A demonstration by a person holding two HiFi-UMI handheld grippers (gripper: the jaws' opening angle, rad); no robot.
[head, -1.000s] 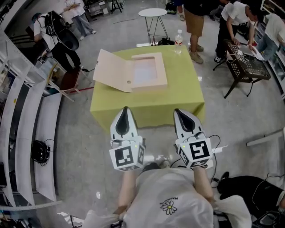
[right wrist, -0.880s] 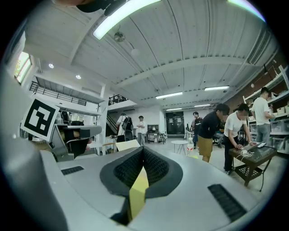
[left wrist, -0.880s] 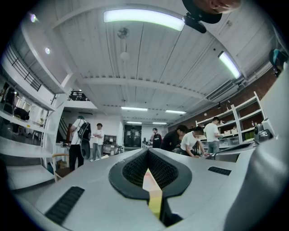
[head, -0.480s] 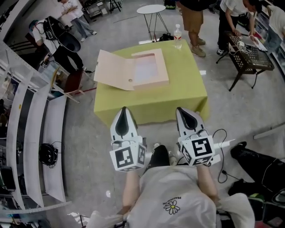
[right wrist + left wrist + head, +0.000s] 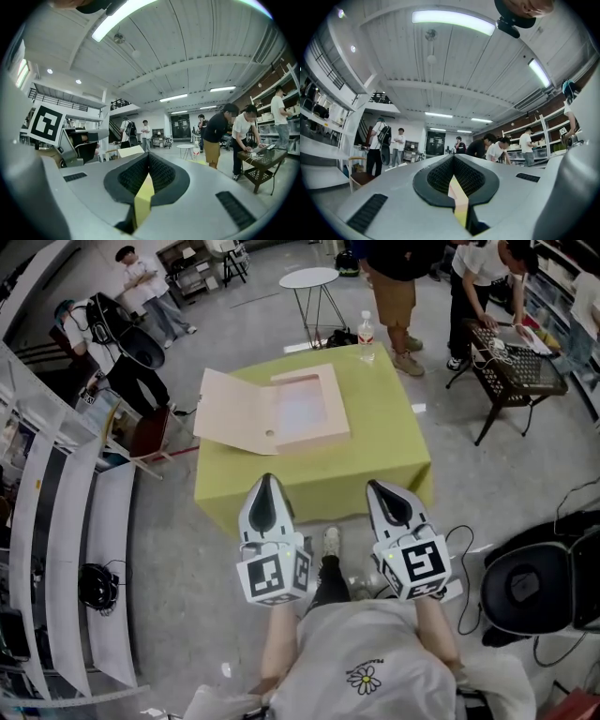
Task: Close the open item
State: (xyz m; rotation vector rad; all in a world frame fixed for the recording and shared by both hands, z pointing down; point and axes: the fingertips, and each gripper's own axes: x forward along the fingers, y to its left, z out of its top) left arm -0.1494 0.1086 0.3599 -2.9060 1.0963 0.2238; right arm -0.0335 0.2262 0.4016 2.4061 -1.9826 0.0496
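- Counter [image 5: 384, 437]: plain yellow-green cover.
- Open box [image 5: 234, 395]: pale tan card; the inside of its tray is lighter, a whitish pink.
- Left tongs [image 5: 266, 482] and right tongs [image 5: 382, 487]: light grey shells, black textured pads, black-and-white square markers on their cubes.
- Floor [image 5: 469, 484]: glossy grey.
- Round side table [image 5: 309, 277]: white.
- Person's shirt [image 5: 356, 643]: off-white, with a small daisy print.

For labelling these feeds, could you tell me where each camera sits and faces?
Head view: on the head, steeply down at the open box on the green table; left gripper, right gripper show.
Left gripper view: on that gripper, forward along its shut jaws.
Right gripper view: likewise.
Shared: round table, in head and right gripper views.
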